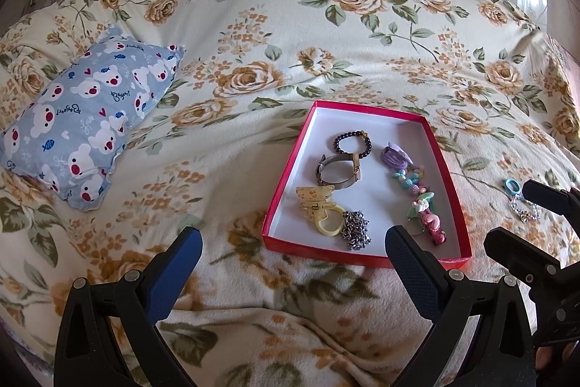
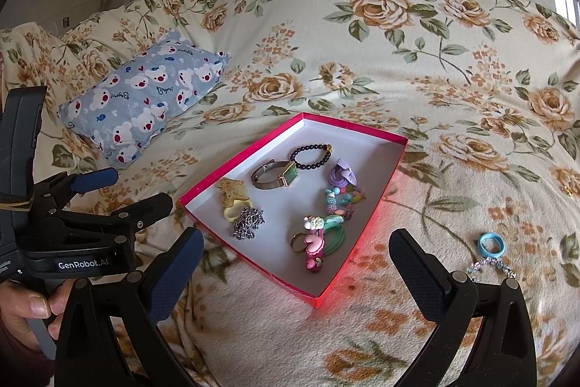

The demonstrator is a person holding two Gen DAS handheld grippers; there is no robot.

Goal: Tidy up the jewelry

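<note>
Two empty grippers hover over a bed beside a box of jewelry.

The left gripper and right gripper both stand spread wide, holding nothing. Ahead of them, a red box holds a watch, bead bracelet and chain; right of the right gripper, a blue ring and crystal bracelet lie on the blanket.
</note>
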